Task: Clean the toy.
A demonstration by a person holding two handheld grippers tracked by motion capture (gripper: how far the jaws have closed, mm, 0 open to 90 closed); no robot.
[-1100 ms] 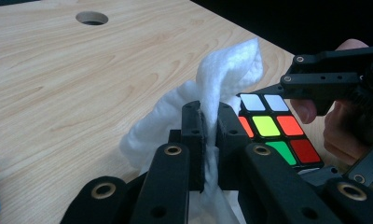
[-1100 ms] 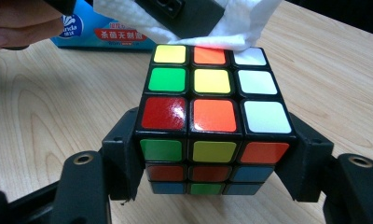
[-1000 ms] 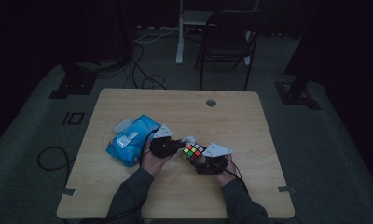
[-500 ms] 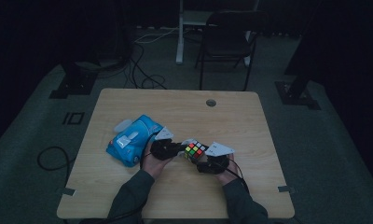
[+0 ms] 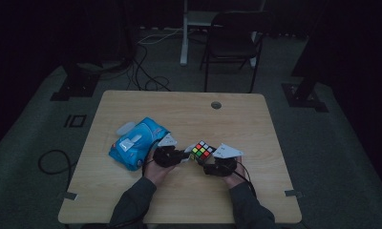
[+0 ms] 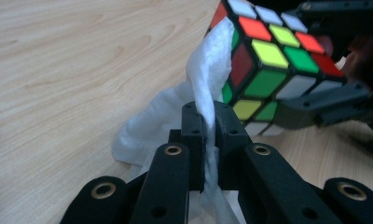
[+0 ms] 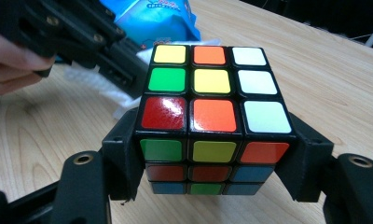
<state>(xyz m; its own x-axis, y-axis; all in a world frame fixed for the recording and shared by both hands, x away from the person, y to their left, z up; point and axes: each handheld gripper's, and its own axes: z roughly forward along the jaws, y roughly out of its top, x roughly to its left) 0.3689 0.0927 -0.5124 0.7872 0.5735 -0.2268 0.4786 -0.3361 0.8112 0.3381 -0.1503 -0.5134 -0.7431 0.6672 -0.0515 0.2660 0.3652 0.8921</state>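
While the right gripper (image 7: pixel 212 186) clamps the puzzle cube (image 7: pixel 212 121) between its two black jaws, one jaw pressed flat on each side face, the cube fills the middle of the right gripper view with its top face turned up toward the camera: yellow, orange and white squares along the far row, green, yellow and white in the middle row, red, orange and white in the near row. In the high view the same gripper (image 5: pixel 213 164) sits just right of centre in the lower half of the frame, with the cube (image 5: pixel 202 151) held just above the bench (image 5: pixel 189 109).

The left gripper (image 6: pixel 210 126) is closed narrow on a white tissue (image 6: pixel 166 121); the sheet is pinched between the jaw tips at the lower middle of the left gripper view, and its upper fold lies against the cube's (image 6: pixel 268 60) near left face at the upper right of that frame. The rest of the tissue hangs down to the wood at the left of the jaws. In the high view the left gripper (image 5: pixel 182 157) is immediately left of the cube.

Farther out, a blue tissue packet (image 5: pixel 136 145) lies on the bench to the left of the hands. Beyond the bench's far edge, a dark chair (image 5: pixel 232 43) stands on the floor at the upper centre of the frame.
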